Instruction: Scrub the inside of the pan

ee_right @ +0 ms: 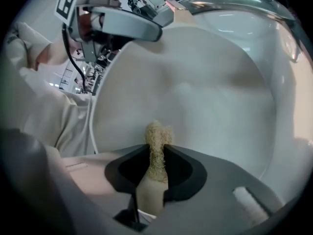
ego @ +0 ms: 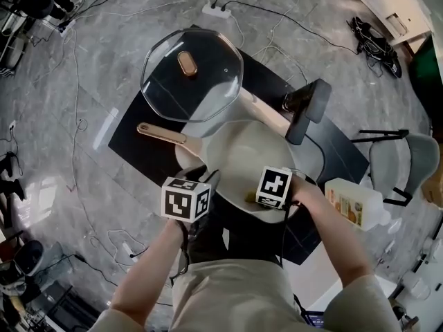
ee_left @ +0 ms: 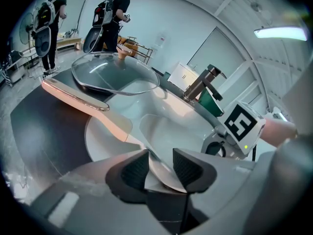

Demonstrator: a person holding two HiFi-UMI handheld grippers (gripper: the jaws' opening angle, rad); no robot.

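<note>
A white pan (ego: 242, 151) lies on a black mat, its beige handle (ego: 163, 133) pointing left. My left gripper (ego: 206, 178) is clamped on the pan's near rim; in the left gripper view the thin rim (ee_left: 161, 173) sits pinched between the dark pads (ee_left: 134, 173). My right gripper (ego: 252, 198) hangs over the pan's near inner side, shut on a yellowish fibrous scrubber (ee_right: 157, 143) that sticks out past the jaws. Behind the scrubber, the right gripper view shows the pale pan interior (ee_right: 205, 92). Whether the scrubber touches the pan surface I cannot tell.
A second pan under a glass lid (ego: 192, 75) sits behind, its handle (ego: 266, 113) running right. A dark faucet-like fixture (ego: 306, 109) stands at the pan's far right. A detergent bottle (ego: 353, 203) lies to the right. Cables and a power strip (ego: 216, 9) cross the floor. Two people (ee_left: 115, 18) stand far off.
</note>
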